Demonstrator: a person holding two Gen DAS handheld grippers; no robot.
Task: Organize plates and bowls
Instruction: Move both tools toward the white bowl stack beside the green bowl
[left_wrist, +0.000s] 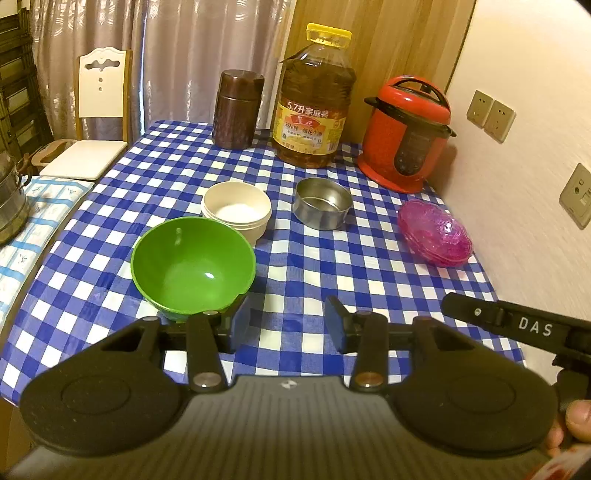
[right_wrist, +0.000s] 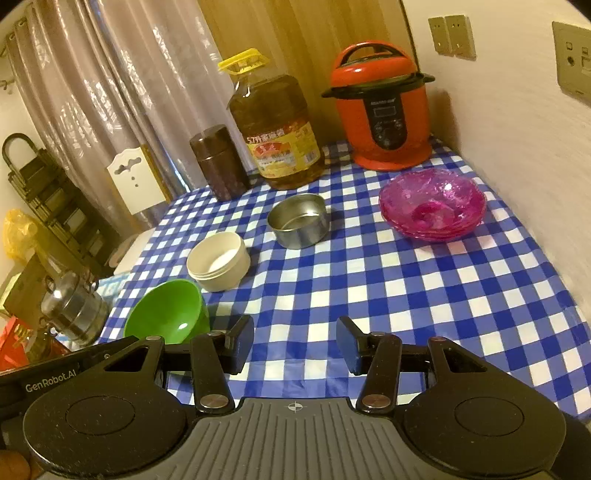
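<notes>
Green bowl (left_wrist: 192, 264) just beyond left gripper (left_wrist: 287, 325), right gripper (right_wrist: 295, 345) alongside, both tilted down, jaws apart, empty.

Oil bottle (left_wrist: 312, 103); brown canister (left_wrist: 236, 109) beside; red cooker (left_wrist: 404, 133), perhaps a pressure cooker.

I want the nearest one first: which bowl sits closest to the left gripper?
The green bowl, right beside the left gripper; the others sit farther back.

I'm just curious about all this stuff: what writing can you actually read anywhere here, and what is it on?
"5.7升家庭装": oil bottle label, top band.
"DAS": right gripper arm, seen in the left view.
"GenRobot.AI": left gripper arm, seen in the right view.
Oil label's smaller print and the red cooker panel: too blurred to read.
</notes>
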